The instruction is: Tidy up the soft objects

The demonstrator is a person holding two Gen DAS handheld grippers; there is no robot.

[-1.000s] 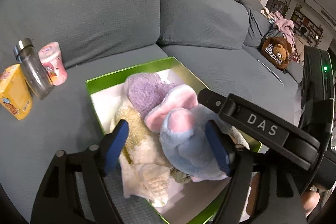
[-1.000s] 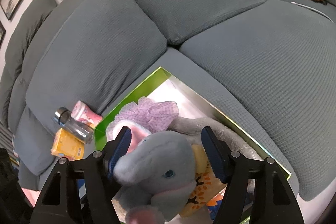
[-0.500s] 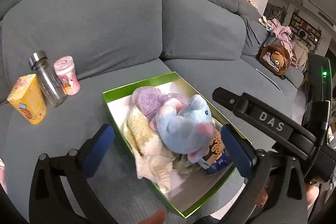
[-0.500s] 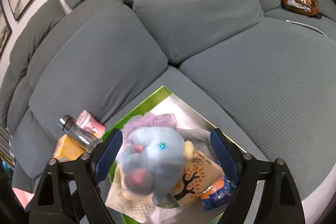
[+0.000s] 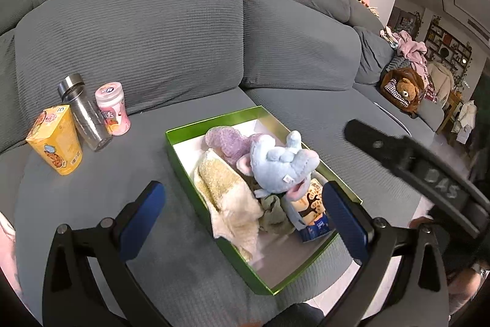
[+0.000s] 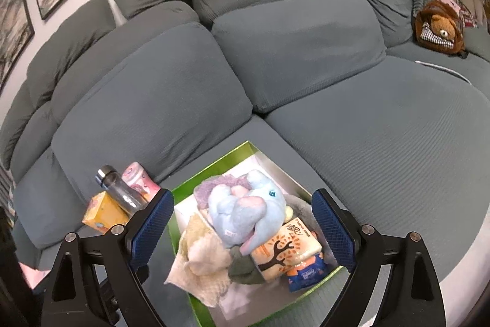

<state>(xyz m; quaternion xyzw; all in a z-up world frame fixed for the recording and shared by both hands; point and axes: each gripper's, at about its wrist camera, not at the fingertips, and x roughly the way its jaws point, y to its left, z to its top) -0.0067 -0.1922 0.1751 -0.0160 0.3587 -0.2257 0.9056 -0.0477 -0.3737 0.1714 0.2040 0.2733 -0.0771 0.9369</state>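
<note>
- The sofa (image 6: pixel 382 143) carried everything; the green box (image 5: pixel 190 164) sat on its seat cushion, long axis running from 11 o'clock to 5 o'clock in the left wrist view.
- The blue plush elephant (image 5: pixel 280 164) lay on top of the pile in that box, at about 12 o'clock from both grippers and below them, touching neither.
- The cream towel (image 5: pixel 228 198) hung over the box's 7 o'clock rim.
- The left hand-held gripper (image 5: pixel 245 215) stood wide and empty, its jaws just opened.
- The right hand-held gripper (image 6: pixel 243 230) also stood wide and empty, its jaws just opened; neither looked clearly nearer the box.
- A tissue pack (image 6: pixel 288 250) and a blue packet (image 6: pixel 306 273) were half buried under the elephant.
- What lay beneath the pile, and the box's near corner, were hidden or cut off.
</note>
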